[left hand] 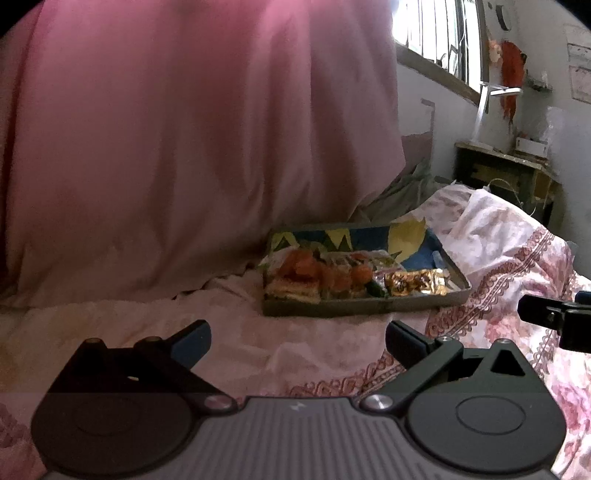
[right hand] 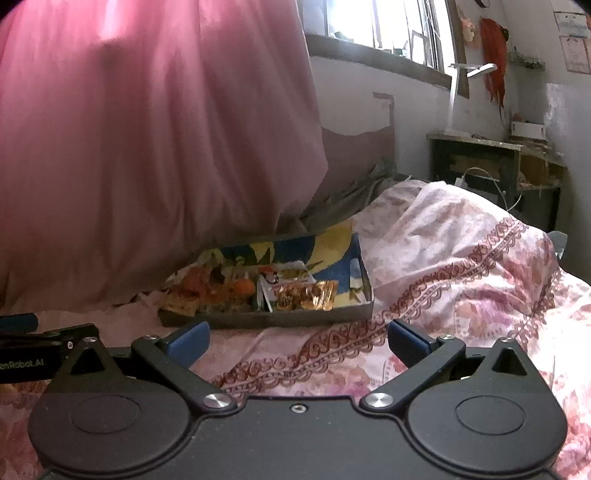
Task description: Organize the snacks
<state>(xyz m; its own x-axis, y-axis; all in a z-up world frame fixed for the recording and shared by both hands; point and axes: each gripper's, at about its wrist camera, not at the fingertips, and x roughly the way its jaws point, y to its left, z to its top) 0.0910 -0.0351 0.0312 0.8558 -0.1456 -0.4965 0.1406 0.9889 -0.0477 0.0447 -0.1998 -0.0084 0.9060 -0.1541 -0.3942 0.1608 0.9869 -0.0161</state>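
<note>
**Gold wrappers sit in the box, both tongs spread**

Left wrist: left tongs (left hand: 297,339) are spread and empty above the bed (left hand: 258,354); snacks (left hand: 332,275) crowd the box (left hand: 369,306).

Right wrist: right tongs (right hand: 297,339) likewise gape. For any pick, I'd approach low and pinch one wrapper (right hand: 306,295) edge.

A pink curtain (right hand: 147,129) hangs beside a bright barred window (right hand: 388,26); a desk (right hand: 491,162) stands beyond the bed (right hand: 461,266).

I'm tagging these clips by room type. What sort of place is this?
Most likely a bedroom in a home. The snack tray sits on a bed with a floral quilt, a pink curtain hangs by a barred window, and a cluttered desk with a lamp stands behind.
</note>
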